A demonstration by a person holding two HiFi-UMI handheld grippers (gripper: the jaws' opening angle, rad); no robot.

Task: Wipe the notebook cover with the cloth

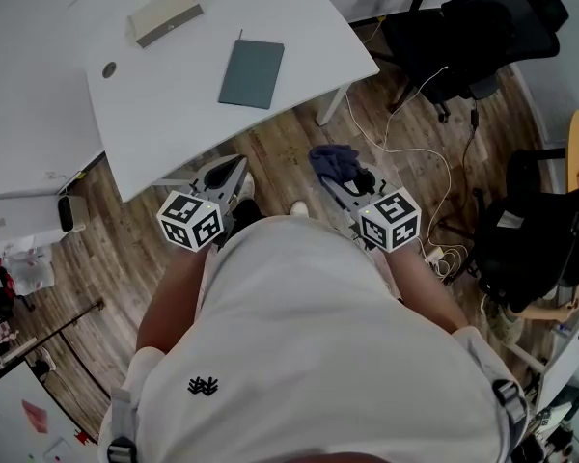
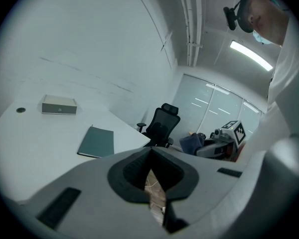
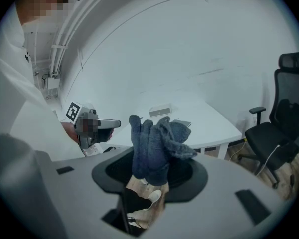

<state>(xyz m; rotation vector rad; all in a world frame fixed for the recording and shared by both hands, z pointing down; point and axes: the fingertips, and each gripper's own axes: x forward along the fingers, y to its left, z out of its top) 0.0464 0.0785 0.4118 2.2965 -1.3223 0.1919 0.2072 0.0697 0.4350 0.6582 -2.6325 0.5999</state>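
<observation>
A dark teal notebook point(image 1: 252, 73) lies flat on the white table point(image 1: 154, 114), well ahead of both grippers. In the left gripper view the notebook point(image 2: 96, 142) sits left of centre; in the right gripper view only its edge point(image 3: 181, 123) shows behind the cloth. My right gripper point(image 1: 328, 177) is shut on a bunched dark blue cloth point(image 1: 334, 160), held over the wooden floor short of the table edge. The cloth point(image 3: 154, 146) sticks up out of the right gripper point(image 3: 149, 171). My left gripper point(image 1: 236, 162) is shut and holds nothing; in its own view the left gripper point(image 2: 150, 156) has its jaws meeting.
A beige box point(image 1: 165, 13) and a small round disc point(image 1: 109, 69) sit at the table's far side. Black office chairs point(image 1: 463, 37) and loose cables point(image 1: 415, 152) stand to the right. The table's front edge point(image 1: 261, 133) lies just ahead of the grippers.
</observation>
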